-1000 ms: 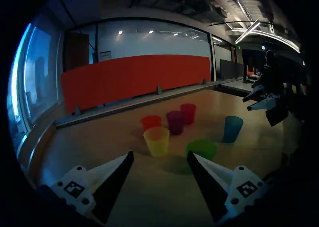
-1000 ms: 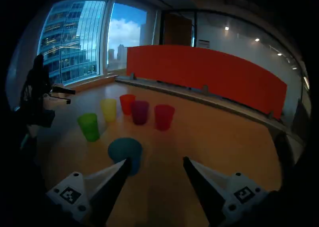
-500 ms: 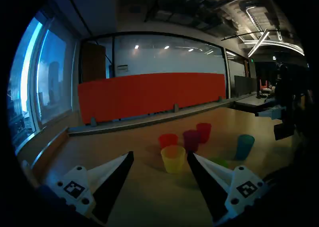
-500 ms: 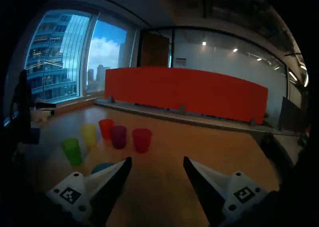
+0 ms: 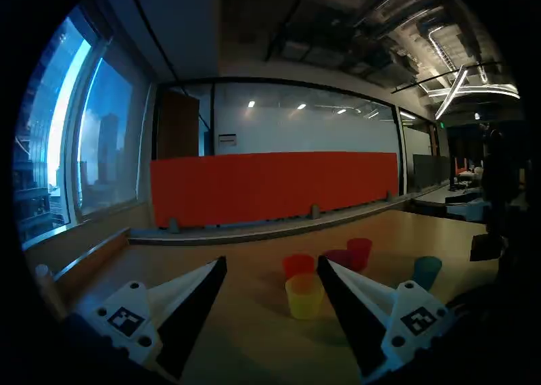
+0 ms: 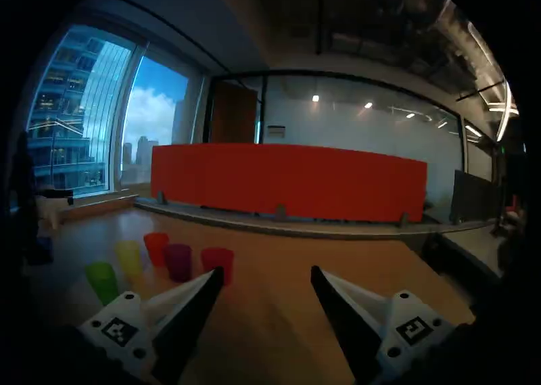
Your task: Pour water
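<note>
Several coloured plastic cups stand in a cluster on a wooden table [image 5: 250,331]. In the left gripper view I see a yellow cup [image 5: 304,296] nearest, an orange cup [image 5: 298,264], a purple cup [image 5: 336,256], a red cup [image 5: 359,252] and a teal cup [image 5: 427,271] farther right. My left gripper [image 5: 270,260] is open, short of the yellow cup. In the right gripper view a green cup [image 6: 103,281], yellow cup [image 6: 128,258], orange cup [image 6: 156,247], purple cup [image 6: 178,260] and red cup [image 6: 218,260] stand to the left. My right gripper [image 6: 266,270] is open over bare table [image 6: 284,304].
An orange partition [image 5: 270,185] runs along the table's far edge, with a glass wall behind it [image 6: 351,128]. Tall windows [image 6: 74,128] are on the left. A person's dark shape [image 5: 497,175] stands at the right of the left gripper view.
Both views have tipped upward, so the cups sit lower in the frames. The green cup slid behind the left gripper's finger, the teal cup behind the right gripper's. Both grippers stayed open.
</note>
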Tool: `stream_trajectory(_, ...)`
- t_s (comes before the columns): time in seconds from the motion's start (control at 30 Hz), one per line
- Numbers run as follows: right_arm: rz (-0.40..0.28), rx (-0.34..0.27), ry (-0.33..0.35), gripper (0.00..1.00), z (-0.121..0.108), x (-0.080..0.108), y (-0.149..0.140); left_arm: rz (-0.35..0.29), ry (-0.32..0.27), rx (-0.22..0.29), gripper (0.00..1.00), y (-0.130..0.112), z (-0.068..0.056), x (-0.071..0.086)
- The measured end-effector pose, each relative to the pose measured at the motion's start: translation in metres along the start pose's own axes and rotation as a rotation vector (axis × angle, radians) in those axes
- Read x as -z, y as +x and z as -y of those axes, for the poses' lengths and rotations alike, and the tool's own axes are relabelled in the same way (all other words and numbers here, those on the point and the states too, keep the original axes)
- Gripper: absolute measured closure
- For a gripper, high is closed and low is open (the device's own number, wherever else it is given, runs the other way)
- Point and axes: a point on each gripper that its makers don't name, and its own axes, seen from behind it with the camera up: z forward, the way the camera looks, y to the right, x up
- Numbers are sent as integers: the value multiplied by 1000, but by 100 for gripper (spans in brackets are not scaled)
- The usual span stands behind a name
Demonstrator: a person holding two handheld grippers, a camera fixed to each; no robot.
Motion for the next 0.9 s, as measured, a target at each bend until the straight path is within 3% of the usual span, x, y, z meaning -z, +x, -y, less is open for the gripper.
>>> stream_trajectory(0.6,-91,-47,-148,0,-16,10,14,-56,125,27,0,8,17,-2)
stream_trajectory(0.9,-95,-36,-175,0,-16,9,16,-63,164,10,0,4,24,-5)
